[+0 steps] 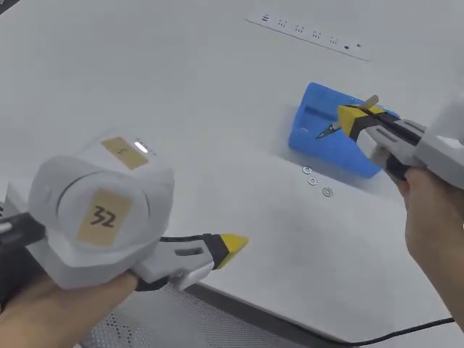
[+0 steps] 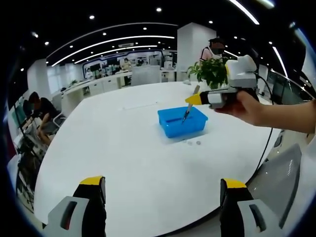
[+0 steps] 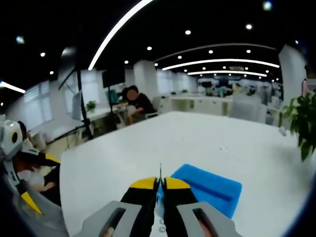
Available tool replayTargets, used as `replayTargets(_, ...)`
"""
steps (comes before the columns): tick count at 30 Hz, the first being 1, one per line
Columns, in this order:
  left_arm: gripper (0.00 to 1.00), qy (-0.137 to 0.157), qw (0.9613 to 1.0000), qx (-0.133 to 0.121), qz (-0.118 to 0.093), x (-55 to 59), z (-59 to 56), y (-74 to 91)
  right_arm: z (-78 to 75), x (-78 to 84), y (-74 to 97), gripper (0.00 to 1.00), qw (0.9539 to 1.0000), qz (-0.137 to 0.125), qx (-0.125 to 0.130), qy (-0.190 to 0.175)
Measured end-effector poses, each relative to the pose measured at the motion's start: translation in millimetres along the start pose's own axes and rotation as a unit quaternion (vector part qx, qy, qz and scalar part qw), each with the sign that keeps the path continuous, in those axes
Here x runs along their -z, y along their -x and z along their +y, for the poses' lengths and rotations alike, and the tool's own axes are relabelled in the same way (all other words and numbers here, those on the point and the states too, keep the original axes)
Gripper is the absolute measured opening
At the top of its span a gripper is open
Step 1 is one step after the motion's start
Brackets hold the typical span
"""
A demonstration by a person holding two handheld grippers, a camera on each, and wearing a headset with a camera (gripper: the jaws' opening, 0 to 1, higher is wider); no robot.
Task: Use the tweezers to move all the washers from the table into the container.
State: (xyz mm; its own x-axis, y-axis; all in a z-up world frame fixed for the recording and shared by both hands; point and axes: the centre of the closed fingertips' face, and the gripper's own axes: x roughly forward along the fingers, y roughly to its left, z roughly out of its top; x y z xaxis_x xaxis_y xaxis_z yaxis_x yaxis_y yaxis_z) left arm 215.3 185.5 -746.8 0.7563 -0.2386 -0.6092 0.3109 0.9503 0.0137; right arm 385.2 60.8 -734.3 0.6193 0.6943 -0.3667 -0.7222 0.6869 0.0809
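Washers (image 1: pixel 312 180): three small flat rings on the white table (image 1: pixel 217 109), just beside the blue container (image 1: pixel 319 145); judged light, rigid and slippery, best pinched across one side of the ring. Right gripper (image 1: pixel 355 119), jaws clamped on the tweezers (image 1: pixel 330 130), hangs over the container. Left gripper (image 2: pixel 163 185), jaws wide apart and holding nothing, sits near the table edge.

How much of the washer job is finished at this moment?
Done: cannot tell; the inside of the blue container is unclear. In hand: the right gripper holds the tweezers, tip over the container. Remaining: three washers lie on the table beside it. The left gripper is open and empty.
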Motion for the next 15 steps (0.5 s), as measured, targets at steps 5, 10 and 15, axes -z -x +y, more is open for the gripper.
replayTargets(5, 0.99, -0.002, 1.0, 0.0, 0.0, -0.1, 0.6, -0.5, -0.8, 20.0, -3.6, 0.01, 0.9998, 0.019, 0.004, -0.004)
replayTargets(10, 0.99, -0.003, 1.0, -0.002, 0.002, 1.1, 2.3, -0.2, -4.2, 32.2, -8.9, 0.01, 0.9994, 0.032, 0.011, -0.008)
replayTargets(15, 0.99, -0.002, 1.0, -0.004, 0.003, 2.9, 3.1, 0.8, -3.5, 43.0, -13.3, 0.01, 0.9989, 0.044, 0.015, -0.008)
